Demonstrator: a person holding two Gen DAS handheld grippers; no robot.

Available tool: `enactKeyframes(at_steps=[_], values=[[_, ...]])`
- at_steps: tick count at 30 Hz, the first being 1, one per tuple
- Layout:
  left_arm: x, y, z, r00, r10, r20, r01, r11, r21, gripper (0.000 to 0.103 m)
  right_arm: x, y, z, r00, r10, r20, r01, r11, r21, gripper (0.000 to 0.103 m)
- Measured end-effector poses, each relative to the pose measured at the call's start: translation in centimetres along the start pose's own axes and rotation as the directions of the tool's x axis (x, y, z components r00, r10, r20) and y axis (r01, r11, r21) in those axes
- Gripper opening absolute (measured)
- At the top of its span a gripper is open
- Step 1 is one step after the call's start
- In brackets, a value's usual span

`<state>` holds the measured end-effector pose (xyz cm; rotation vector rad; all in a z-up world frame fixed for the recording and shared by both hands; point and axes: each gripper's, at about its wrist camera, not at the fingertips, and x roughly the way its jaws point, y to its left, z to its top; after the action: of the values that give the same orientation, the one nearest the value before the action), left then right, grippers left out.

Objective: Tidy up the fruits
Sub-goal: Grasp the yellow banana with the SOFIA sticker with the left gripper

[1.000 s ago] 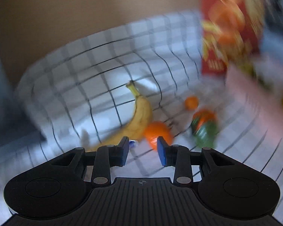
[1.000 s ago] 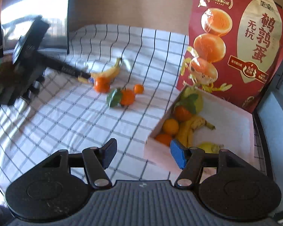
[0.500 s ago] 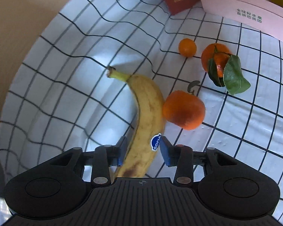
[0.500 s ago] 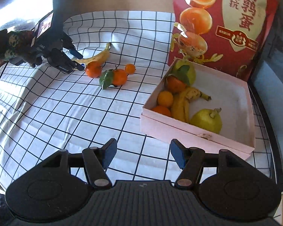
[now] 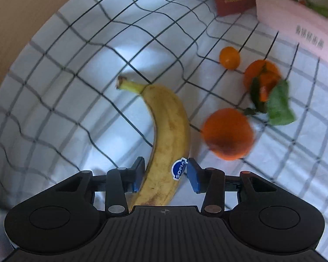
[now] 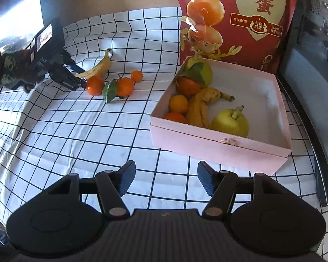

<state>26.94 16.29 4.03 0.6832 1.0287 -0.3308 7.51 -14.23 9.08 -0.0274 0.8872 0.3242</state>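
In the left wrist view, the left gripper (image 5: 165, 174) points steeply down at the checked cloth (image 5: 81, 100), and its two fingers stand on either side of the lower end of the loose banana (image 5: 168, 131). The jaws have just been opening; the banana lies between them, with a thin gap at each pad, so nothing is gripped. The banana stem points to about 11 o'clock. A bare orange (image 5: 228, 134) lies just beside the banana at 3 o'clock, a leafy orange (image 5: 263, 76) is at 1 o'clock from it, and a small orange (image 5: 229, 57) is further up. The pink box (image 5: 299, 21) is at the upper right edge. In the right wrist view, the right gripper (image 6: 165, 180) hovers above the cloth with its fingers about half open and empty. The pink box is at 1 o'clock from it and holds oranges, a banana and two green-yellow fruits. The loose banana and three oranges lie at 11 o'clock, where the left gripper reaches them. A red snack bag (image 6: 236, 15) stands behind the box.
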Motion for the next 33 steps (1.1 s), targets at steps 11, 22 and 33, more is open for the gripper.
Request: enactKeyframes(at_steps=[11, 22, 33], values=[[-6.8, -3.1, -4.5, 0.992, -0.117, 0.054, 0.127, 0.960, -0.251, 0.023, 1.6, 1.0, -0.3, 0.994, 0.103, -0.032, -0.104, 0.994, -0.045, 0.063], [-10.2, -4.2, -6.0, 0.988, -0.094, 0.124, 0.144, 0.858, -0.494, 0.017, 3.7, 2.4, -1.5, 0.981, 0.167, -0.100, -0.179, 0.976, -0.126, 0.063], [-6.6, -3.7, -4.2, 0.999, 0.019, 0.039, 0.007, 0.807, -0.590, 0.025, 4.4, 1.0, -2.8, 0.978, 0.157, -0.139, -0.174, 0.977, -0.120, 0.063]])
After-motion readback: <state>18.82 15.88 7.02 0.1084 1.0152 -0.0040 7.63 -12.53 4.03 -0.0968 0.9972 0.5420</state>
